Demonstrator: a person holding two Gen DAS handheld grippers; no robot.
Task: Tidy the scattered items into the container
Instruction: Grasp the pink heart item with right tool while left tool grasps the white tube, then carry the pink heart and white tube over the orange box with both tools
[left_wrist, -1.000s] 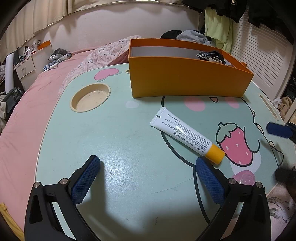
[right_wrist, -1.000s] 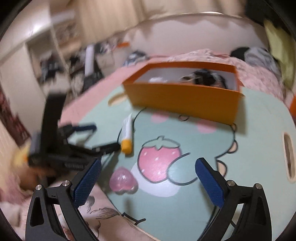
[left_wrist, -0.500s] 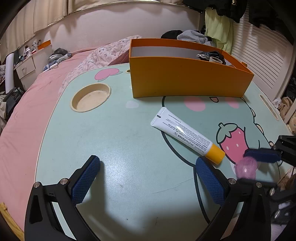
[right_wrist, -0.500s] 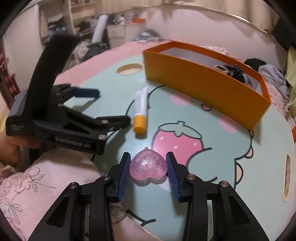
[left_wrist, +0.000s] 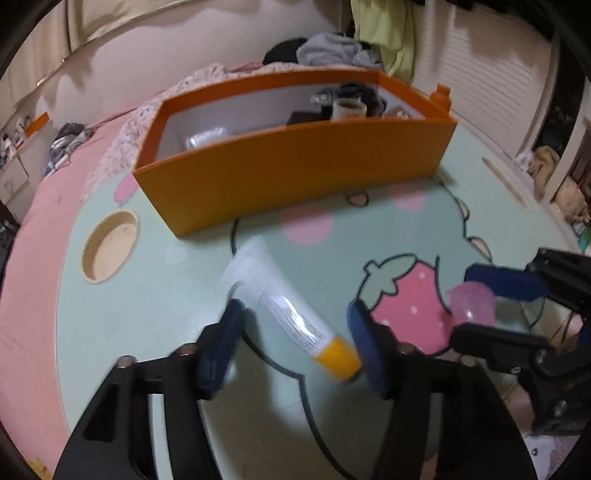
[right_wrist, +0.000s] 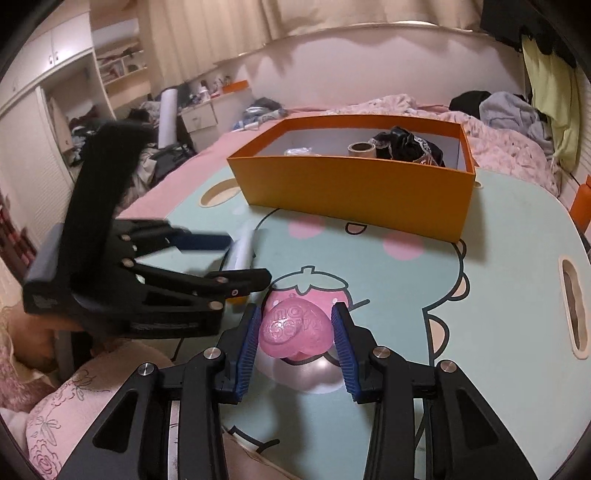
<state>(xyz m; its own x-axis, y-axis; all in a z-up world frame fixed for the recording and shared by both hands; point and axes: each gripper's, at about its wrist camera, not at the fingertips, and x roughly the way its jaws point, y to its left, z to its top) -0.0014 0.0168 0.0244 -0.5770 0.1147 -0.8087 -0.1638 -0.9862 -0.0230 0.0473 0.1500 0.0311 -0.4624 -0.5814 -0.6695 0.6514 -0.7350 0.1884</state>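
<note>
left tongs (left_wrist: 295, 347) closing around tube (left_wrist: 280, 306)

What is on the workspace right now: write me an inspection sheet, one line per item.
Surface: mint-green cartoon-print lap table, round cup recess.
Job's things: white squeeze tube with yellow cap lying on table; pink translucent heart-shaped piece; orange rectangular cardboard box holding a tape roll and dark cloth.
Clutter: nothing seen on table besides these.
Grippers: left gripper closing around the tube; right gripper clamped on the heart.
Cables: nothing seen.
Surroundings: pink bed, piled clothes, shelves.
</note>
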